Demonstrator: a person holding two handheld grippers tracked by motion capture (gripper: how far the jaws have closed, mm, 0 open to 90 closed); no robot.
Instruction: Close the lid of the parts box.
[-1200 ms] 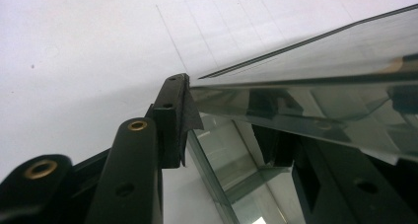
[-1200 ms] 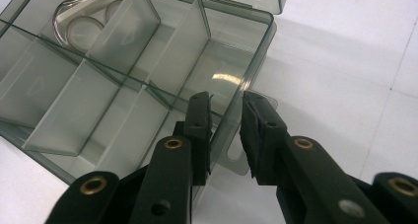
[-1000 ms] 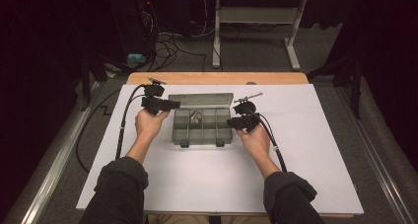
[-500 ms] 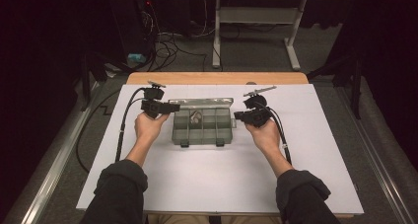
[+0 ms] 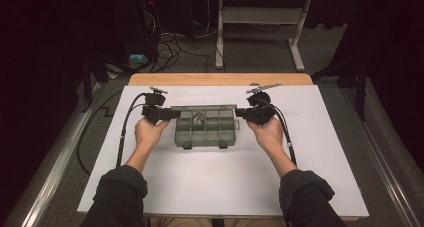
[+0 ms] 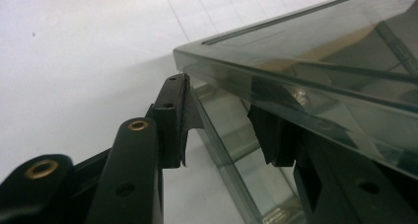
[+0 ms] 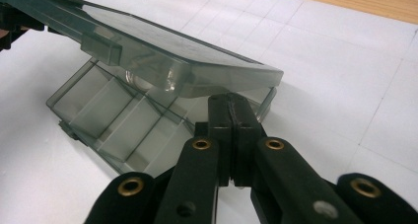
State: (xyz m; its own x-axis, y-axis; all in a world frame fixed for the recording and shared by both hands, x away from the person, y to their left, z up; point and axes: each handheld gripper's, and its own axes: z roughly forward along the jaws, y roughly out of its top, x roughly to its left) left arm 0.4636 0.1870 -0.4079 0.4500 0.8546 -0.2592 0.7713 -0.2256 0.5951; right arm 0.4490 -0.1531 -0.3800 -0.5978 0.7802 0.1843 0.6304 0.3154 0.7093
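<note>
You are at a table (image 5: 220, 79) with a light wooden top, its far edge showing as a bare strip. A large white sheet (image 5: 225, 182) covers nearly all of it, marked with faint grid lines. On the sheet, toward the far middle, rests a smoky transparent compartment box (image 5: 206, 133), divided into small cells, its lid (image 7: 162, 51) raised at a tilt.

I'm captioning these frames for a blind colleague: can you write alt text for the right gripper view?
The right gripper, jaws shut with nothing between them, sits under the raised lid of a smoky clear compartment box. The box stands on a white gridded sheet, with bare wood along the far edge.
</note>
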